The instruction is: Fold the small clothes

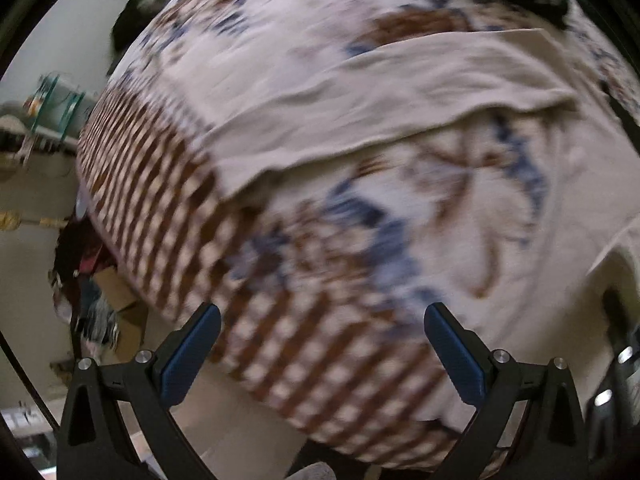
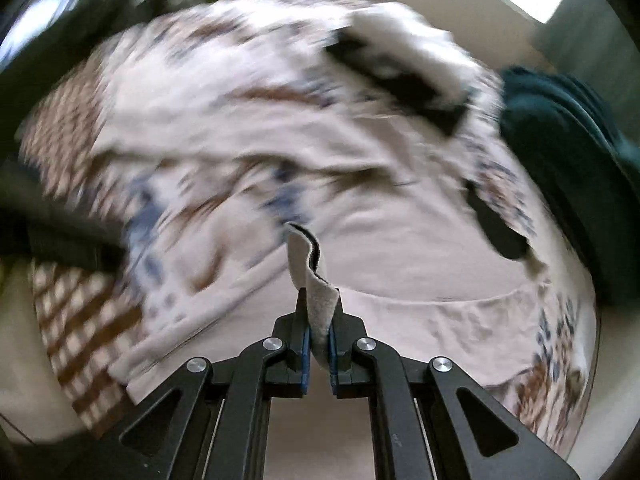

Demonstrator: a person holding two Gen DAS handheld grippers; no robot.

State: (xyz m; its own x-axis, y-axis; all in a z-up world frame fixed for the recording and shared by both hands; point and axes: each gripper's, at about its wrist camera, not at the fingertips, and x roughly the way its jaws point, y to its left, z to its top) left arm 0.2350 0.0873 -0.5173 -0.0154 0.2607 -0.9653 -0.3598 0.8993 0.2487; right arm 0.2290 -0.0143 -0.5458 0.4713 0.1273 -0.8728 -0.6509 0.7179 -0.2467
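Blurred patterned bedspread [image 1: 280, 320] hides beneath beige garment [image 1: 360, 92].

Beige cloth [image 1: 360, 92]; brown-checked, apparently blue-flowered bedspread [image 1: 168, 184]

A plain beige, soft knit garment [image 1: 360, 92] lies rumpled across a patterned cloth, one folded edge lifted off it. In the right wrist view a corner of the beige fabric [image 2: 316, 304] stands upright, pinched, its dark-trimmed edge curling.
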